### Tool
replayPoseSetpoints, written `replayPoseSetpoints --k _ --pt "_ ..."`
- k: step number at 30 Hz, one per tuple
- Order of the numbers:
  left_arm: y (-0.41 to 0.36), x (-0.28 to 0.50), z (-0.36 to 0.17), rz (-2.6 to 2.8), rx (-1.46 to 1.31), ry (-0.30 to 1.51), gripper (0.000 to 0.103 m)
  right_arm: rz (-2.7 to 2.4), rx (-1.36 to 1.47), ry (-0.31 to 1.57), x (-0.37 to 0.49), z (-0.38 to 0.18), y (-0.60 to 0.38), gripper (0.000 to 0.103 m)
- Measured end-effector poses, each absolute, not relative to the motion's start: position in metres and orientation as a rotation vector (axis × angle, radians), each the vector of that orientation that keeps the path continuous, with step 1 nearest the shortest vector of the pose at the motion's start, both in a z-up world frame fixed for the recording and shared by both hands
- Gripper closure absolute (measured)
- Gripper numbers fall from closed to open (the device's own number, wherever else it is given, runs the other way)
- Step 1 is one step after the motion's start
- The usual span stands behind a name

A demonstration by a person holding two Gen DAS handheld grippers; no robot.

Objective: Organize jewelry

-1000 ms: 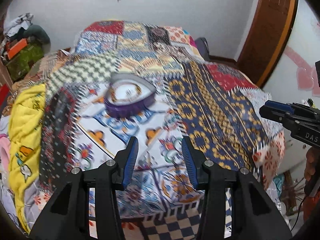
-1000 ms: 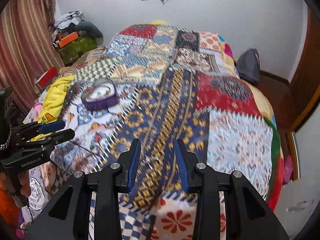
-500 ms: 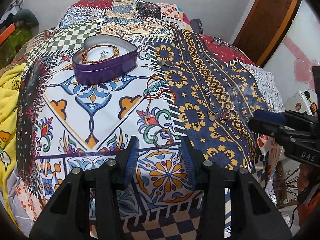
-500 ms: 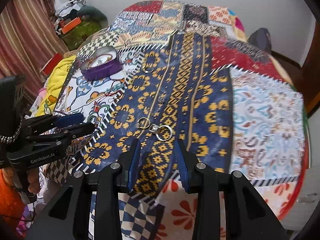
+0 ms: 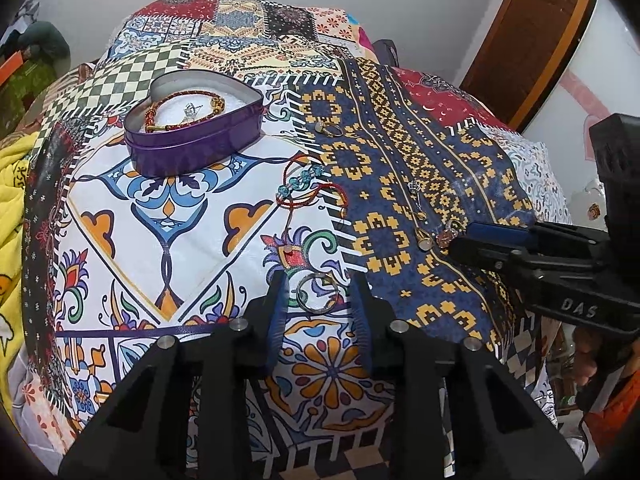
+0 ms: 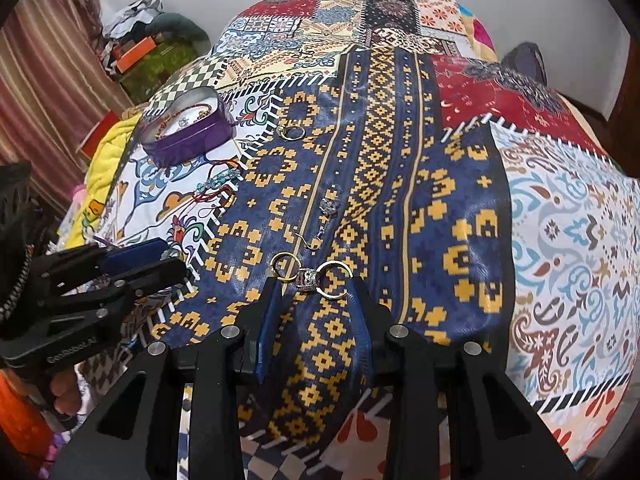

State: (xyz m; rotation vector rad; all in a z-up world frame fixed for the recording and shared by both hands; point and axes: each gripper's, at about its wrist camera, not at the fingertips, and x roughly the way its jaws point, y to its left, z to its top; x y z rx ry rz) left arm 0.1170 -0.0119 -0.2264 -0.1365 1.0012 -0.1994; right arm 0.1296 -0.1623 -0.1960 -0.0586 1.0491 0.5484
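A purple heart-shaped tin (image 5: 192, 136) sits on the patchwork bedspread and holds a beaded bracelet (image 5: 182, 110); it also shows in the right wrist view (image 6: 188, 136). My left gripper (image 5: 318, 300) is open, with a silver ring (image 5: 316, 293) lying between its fingertips. My right gripper (image 6: 312, 292) is open over a silver ring with a stone (image 6: 326, 278) and a gold ring (image 6: 283, 266). A red cord bracelet with blue beads (image 5: 306, 184), an earring (image 6: 326, 210) and another ring (image 6: 292, 132) lie loose on the spread.
The bed's near edge lies just under both grippers. Yellow cloth (image 5: 12, 184) lies at the left. A wooden door (image 5: 532, 36) stands at the back right. Clutter (image 6: 140, 48) is piled beside a striped curtain (image 6: 44, 80).
Both grippers have moved forward and down toward the bedspread. The rings now lie between their open fingertips. The tin looks nearer.
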Motion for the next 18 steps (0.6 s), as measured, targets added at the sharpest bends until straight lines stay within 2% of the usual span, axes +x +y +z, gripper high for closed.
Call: replayPoseSetpoints --k 2,6,7,8,18 --pt "-0.012 0.117 -0.226 -0.203 -0.134 1.004 0.077 0.544 -0.072 1.042 0.131 -0.197 -0.159 0.074" --pt "-0.011 0.119 -0.226 -0.202 -0.136 1.006 0.083 0.529 -0.089 1.028 0.132 -0.198 -0.158 0.083" --pt "-0.01 0.12 -0.227 -0.202 -0.141 1.007 0.083 0.528 -0.084 1.029 0.133 -0.198 -0.158 0.086" --pt "-0.009 0.12 -0.227 -0.204 -0.148 1.007 0.083 0.529 -0.077 1.038 0.133 -0.199 -0.16 0.096" --pt "-0.008 0.118 -0.222 -0.196 -0.165 1.008 0.083 0.555 -0.032 1.068 0.132 -0.193 -0.169 0.097"
